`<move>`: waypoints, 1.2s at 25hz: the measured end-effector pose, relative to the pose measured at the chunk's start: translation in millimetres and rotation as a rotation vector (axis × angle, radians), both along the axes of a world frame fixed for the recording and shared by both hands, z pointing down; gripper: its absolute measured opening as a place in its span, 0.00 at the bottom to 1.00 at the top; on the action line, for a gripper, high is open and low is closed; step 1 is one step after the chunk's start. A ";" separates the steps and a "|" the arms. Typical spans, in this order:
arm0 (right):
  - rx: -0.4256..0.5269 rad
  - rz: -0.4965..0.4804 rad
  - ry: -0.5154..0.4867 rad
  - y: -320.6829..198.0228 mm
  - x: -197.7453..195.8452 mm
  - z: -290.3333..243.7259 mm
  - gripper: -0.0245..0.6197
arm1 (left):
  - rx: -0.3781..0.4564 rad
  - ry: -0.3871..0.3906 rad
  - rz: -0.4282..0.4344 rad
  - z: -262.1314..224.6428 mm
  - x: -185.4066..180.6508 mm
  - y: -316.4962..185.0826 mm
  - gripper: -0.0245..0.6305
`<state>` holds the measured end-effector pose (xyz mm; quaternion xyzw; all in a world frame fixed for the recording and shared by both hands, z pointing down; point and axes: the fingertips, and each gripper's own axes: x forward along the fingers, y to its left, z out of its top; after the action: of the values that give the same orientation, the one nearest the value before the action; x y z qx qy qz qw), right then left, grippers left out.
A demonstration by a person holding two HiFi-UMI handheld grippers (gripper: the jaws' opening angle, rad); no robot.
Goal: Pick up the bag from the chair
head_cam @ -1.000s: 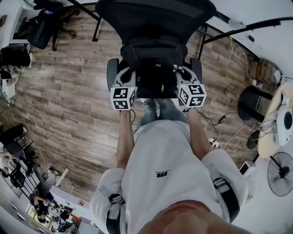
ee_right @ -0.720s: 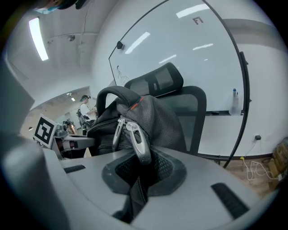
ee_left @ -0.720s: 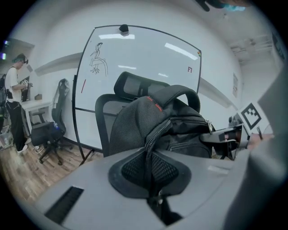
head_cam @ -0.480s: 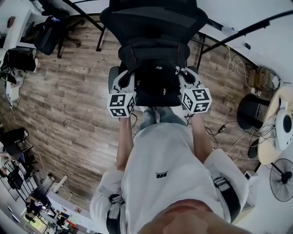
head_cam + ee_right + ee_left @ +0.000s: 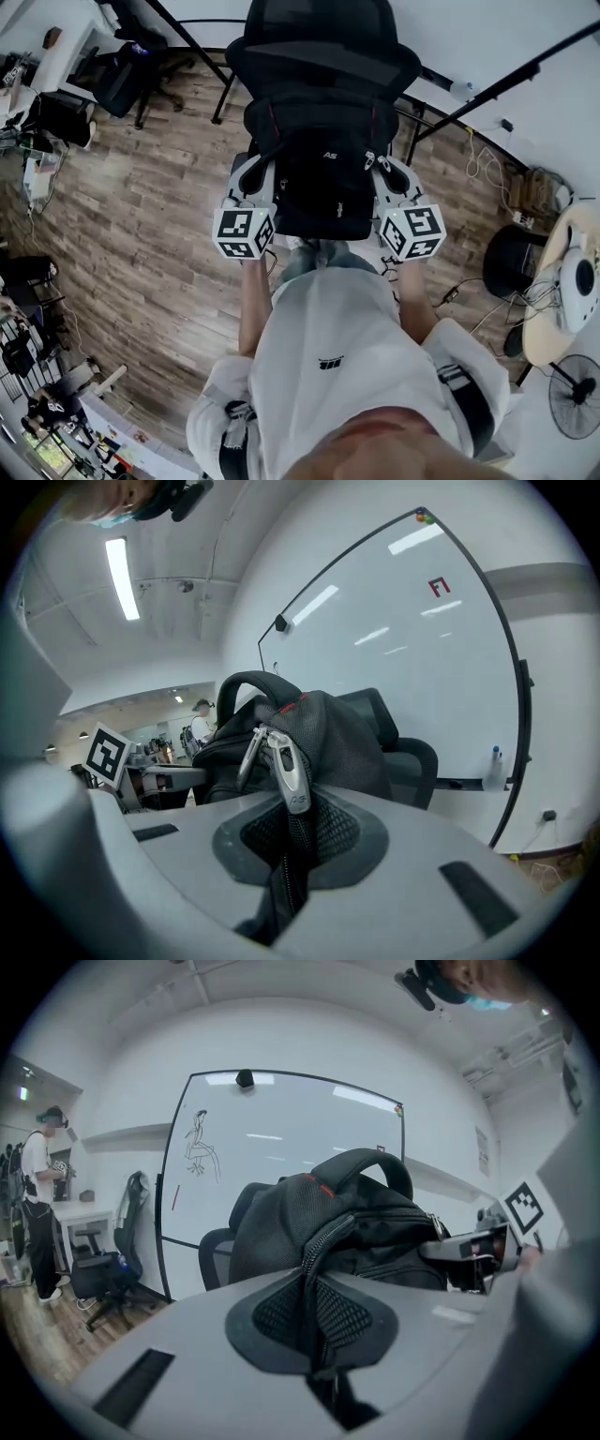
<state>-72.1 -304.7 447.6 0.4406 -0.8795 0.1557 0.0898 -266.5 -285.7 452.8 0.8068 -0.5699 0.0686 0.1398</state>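
Observation:
The black backpack (image 5: 323,178) hangs between my two grippers, in front of the black office chair (image 5: 323,56). My left gripper (image 5: 255,180) is shut on the fabric at the bag's left side, and my right gripper (image 5: 389,176) is shut on its right side. In the left gripper view the bag (image 5: 347,1222) rises just beyond the left gripper (image 5: 314,1335), its zipper seam pinched between the jaws. In the right gripper view the bag (image 5: 300,728) fills the middle, with two silver zipper pulls (image 5: 286,771) lying over the right gripper (image 5: 291,855). I cannot tell whether the bag's underside touches the seat.
Wood floor lies all around. A second dark chair (image 5: 127,70) stands at the far left. Cables (image 5: 469,272), a black bin (image 5: 511,258), a round table (image 5: 562,281) and a fan (image 5: 572,408) crowd the right. A whiteboard (image 5: 281,1147) stands behind the chair. A person (image 5: 37,1204) stands far left.
Both grippers, still shut on the bag, have drawn it toward me and away from the chair back. The marker cubes sit lower and slightly wider apart in the head view.

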 end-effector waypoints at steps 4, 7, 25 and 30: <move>0.026 -0.011 -0.001 21.7 -2.6 -19.9 0.06 | 0.025 -0.011 0.021 -20.1 -2.2 18.5 0.07; 0.035 0.003 0.001 41.9 -4.5 -28.2 0.06 | 0.037 -0.004 0.041 -27.8 -4.0 37.1 0.07; 0.046 0.141 0.006 202.1 -21.8 -46.1 0.06 | 0.058 0.047 0.198 -43.0 -23.5 176.0 0.07; 0.052 0.143 0.006 235.9 -20.9 -52.5 0.06 | 0.066 0.045 0.209 -52.0 -22.3 208.0 0.07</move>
<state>-92.9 -68.8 395.1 0.5048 -0.8493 0.1376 0.0696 -288.8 -77.7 400.8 0.8674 -0.4813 0.0460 0.1178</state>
